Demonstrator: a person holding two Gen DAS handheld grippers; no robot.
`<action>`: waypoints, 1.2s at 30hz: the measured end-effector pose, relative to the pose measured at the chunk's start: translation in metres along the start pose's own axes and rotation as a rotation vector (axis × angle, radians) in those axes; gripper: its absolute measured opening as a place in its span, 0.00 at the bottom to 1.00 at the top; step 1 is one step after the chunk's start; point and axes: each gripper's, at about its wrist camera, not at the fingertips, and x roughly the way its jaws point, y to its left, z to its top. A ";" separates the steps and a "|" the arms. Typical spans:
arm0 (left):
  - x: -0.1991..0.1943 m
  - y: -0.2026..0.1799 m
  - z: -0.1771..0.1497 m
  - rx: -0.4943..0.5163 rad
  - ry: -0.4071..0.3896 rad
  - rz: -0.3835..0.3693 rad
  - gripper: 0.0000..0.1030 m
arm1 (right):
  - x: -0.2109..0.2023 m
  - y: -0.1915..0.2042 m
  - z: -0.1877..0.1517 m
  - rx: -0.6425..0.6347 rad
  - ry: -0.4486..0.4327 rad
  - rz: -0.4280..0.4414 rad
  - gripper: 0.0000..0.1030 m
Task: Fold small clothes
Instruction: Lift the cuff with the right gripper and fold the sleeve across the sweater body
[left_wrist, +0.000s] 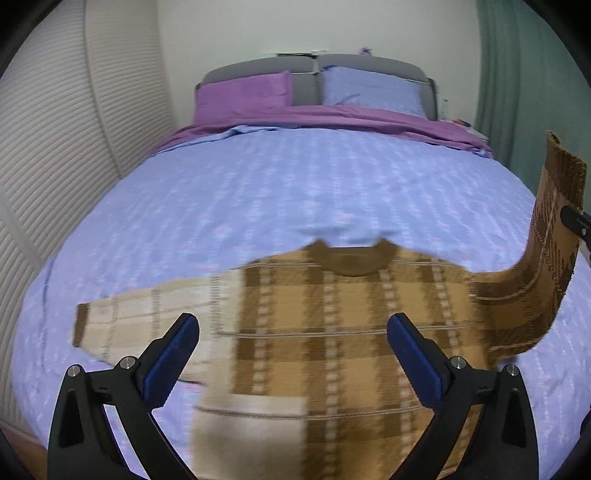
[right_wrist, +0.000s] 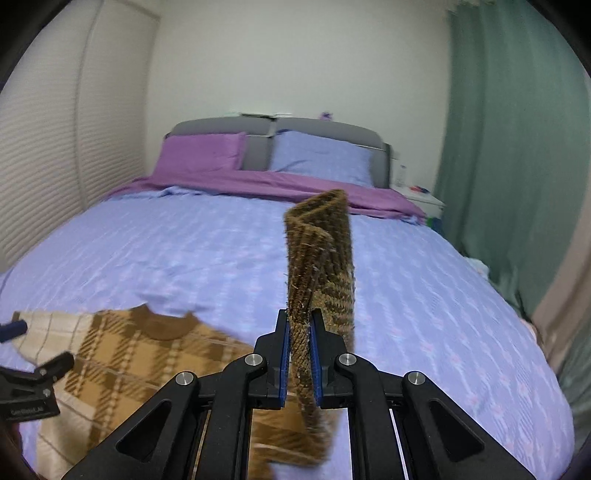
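Right gripper (right_wrist: 299, 332) w/ sweater (left_wrist: 332, 332) sleeve (right_wrist: 321, 258), raised off bed (left_wrist: 258, 184).

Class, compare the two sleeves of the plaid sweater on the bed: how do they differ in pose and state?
The right sleeve is lifted off the bed, standing up from the right gripper, whose pads clamp it; the left sleeve lies flat on the blue bedspread. No gripper holds the left sleeve: the left gripper is open above the sweater. The right sleeve looks darker brown, the left paler. Both share the plaid pattern.

The sweater (left_wrist: 332, 332) lies on the bed (left_wrist: 258, 184) at six o'clock; two pillows (left_wrist: 243, 92) sit at twelve, a curtain (right_wrist: 509, 147) at three.
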 end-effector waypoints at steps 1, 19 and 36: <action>0.001 0.013 -0.002 -0.009 -0.001 0.013 1.00 | 0.002 0.010 -0.002 -0.013 0.009 0.011 0.11; 0.042 0.108 -0.051 -0.063 0.080 0.061 1.00 | 0.090 0.192 -0.060 -0.203 0.219 0.165 0.11; 0.050 0.076 -0.064 -0.076 0.116 -0.144 1.00 | 0.010 0.109 -0.102 -0.103 0.179 0.184 0.70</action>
